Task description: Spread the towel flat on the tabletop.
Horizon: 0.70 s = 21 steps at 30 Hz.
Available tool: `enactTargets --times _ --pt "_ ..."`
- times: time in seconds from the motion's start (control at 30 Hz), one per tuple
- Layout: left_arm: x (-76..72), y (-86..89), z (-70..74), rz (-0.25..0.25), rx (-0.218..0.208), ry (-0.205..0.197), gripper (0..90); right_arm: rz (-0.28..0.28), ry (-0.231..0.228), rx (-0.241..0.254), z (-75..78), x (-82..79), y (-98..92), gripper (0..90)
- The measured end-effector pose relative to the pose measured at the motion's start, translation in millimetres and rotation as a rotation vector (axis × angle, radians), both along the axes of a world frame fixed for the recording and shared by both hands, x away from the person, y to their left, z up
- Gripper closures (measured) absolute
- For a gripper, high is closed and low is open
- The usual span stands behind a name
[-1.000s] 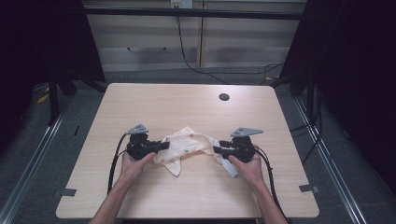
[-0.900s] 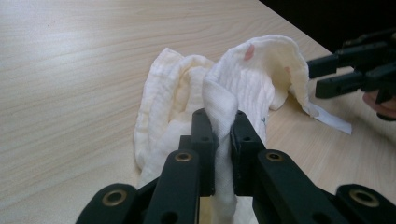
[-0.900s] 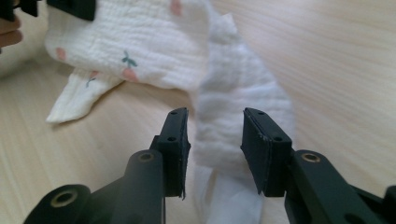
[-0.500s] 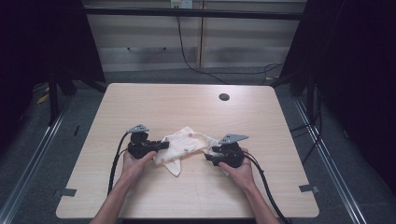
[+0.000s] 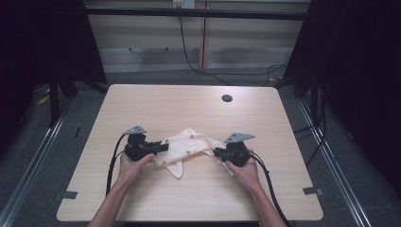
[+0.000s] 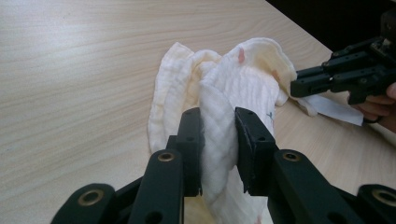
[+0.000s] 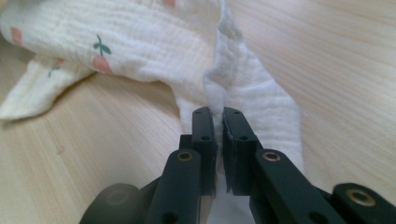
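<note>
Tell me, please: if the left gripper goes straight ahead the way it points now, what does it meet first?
Probably more of the cloth between its jaws; farther along that line stands the right gripper, though depth is unclear.

Cream patterned cloth (image 5: pixel 187 147) bunched on wooden table (image 5: pixel 156 106), stretched between left gripper (image 5: pixel 163 147) and right gripper (image 5: pixel 216 152) fingertips.

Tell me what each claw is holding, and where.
Both hold the cloth: the left claw has a thick fold at its left end between its jaws, the right claw pinches its right edge.
</note>
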<state>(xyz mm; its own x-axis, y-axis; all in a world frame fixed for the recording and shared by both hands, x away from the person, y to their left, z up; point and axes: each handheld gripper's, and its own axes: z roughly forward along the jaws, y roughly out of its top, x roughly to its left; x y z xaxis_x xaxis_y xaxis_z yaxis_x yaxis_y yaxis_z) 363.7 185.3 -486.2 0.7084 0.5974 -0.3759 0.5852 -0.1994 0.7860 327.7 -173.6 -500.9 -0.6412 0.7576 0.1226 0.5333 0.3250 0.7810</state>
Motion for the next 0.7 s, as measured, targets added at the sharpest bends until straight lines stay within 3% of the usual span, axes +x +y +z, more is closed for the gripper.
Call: enactTargets --times 0.07,0.13,0.27,0.43,0.47,0.53,0.57,0.6,0.7 --pt "-0.9 1.2 0.2 0.0 -0.008 0.001 73.9 -0.01 -0.001 0.033 4.8 0.2 -4.7 84.0" --pt "-2.7 2.4 1.6 -0.006 0.007 -0.013 81.9 -0.024 -0.014 0.058 11.7 1.0 -12.4 84.0" --pt "-8.2 5.0 12.5 -0.027 -0.029 -0.06 83.7 -0.037 -0.036 0.089 23.0 0.0 -22.3 84.2" --pt "-13.8 11.2 34.6 -0.015 -0.088 -0.121 83.8 -0.064 -0.095 0.133 49.7 -3.8 -34.7 84.4" --pt "-14.5 12.9 39.7 -0.018 -0.097 -0.138 83.7 -0.07 -0.122 0.151 62.0 -5.7 -38.9 84.5" --pt "-16.2 15.2 50.3 -0.018 -0.114 -0.16 83.8 -0.071 -0.133 0.156 66.5 -6.3 -40.2 84.6" --pt "-16.9 15.9 54.2 -0.017 -0.12 -0.166 83.8 -0.077 -0.155 0.167 78.1 -8.4 -43.1 84.7" --pt "-17.5 17.1 59.1 -0.017 -0.13 -0.181 83.8 -0.077 -0.155 0.167 78.1 -8.4 -43.1 84.7" --pt "-21.0 19.4 75.2 -0.021 -0.162 -0.218 83.7 -0.073 -0.193 0.191 96.6 -12.1 -46.1 84.7"
